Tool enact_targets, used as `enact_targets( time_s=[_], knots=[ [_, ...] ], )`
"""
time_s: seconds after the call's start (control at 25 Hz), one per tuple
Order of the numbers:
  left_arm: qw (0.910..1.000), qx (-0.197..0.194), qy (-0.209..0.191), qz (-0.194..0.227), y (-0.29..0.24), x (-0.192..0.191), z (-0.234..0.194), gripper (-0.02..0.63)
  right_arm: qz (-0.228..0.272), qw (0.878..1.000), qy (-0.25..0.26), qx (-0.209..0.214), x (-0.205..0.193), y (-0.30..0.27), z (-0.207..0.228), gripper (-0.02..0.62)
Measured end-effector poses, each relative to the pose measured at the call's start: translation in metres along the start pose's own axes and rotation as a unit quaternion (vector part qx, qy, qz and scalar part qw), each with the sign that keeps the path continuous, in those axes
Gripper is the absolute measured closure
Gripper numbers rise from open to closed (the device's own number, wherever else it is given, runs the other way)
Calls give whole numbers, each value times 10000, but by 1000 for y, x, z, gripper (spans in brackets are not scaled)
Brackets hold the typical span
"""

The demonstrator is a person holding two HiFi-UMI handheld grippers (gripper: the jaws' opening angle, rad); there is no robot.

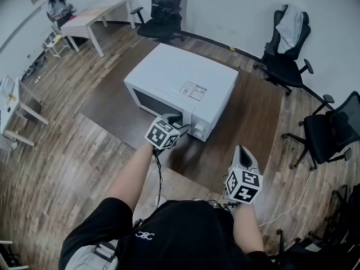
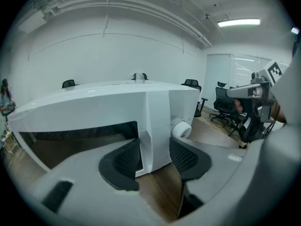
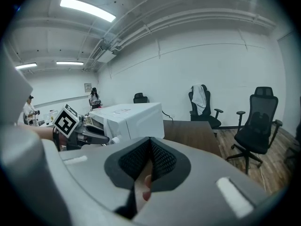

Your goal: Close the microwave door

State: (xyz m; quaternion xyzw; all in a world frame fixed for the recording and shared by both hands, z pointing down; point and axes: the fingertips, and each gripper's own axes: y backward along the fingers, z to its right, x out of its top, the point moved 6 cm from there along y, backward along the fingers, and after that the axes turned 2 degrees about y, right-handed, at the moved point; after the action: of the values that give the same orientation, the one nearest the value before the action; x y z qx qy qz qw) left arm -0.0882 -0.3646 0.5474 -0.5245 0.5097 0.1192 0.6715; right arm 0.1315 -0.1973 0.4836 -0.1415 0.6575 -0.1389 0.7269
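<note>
A white microwave (image 1: 185, 80) sits on a dark brown table (image 1: 253, 117), its window door on the left of its front and a knob (image 2: 181, 128) on the right. In the head view the door looks flush with the front. My left gripper (image 1: 179, 118) is at the door's right edge. In the left gripper view (image 2: 154, 157) its pads sit on either side of the white vertical door handle (image 2: 155, 126). My right gripper (image 1: 242, 153) hangs to the right, away from the microwave, with its pads (image 3: 162, 161) pressed together on nothing.
Black office chairs (image 1: 289, 49) stand around the right and far sides of the table, one (image 1: 160, 13) behind the microwave. A light desk (image 1: 93, 18) is at the far left, with a person beside it. A white cable (image 1: 292, 204) lies on the wood floor.
</note>
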Motion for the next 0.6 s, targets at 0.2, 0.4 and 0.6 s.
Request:
enact_targets(
  time_s=[0.2,0.4,0.6],
  knots=[
    [9990,288,-12,347,10,3,10,440,13,9998,54,176,1,-3,-13,592],
    [9886,669,773,1108,34,6,24,486,51,9989,131,457,2,-8,-32,592],
    [9752,1014,1168,1585,73,15,34,597,210,9953,109,937,14,-16,-68,592]
  ],
)
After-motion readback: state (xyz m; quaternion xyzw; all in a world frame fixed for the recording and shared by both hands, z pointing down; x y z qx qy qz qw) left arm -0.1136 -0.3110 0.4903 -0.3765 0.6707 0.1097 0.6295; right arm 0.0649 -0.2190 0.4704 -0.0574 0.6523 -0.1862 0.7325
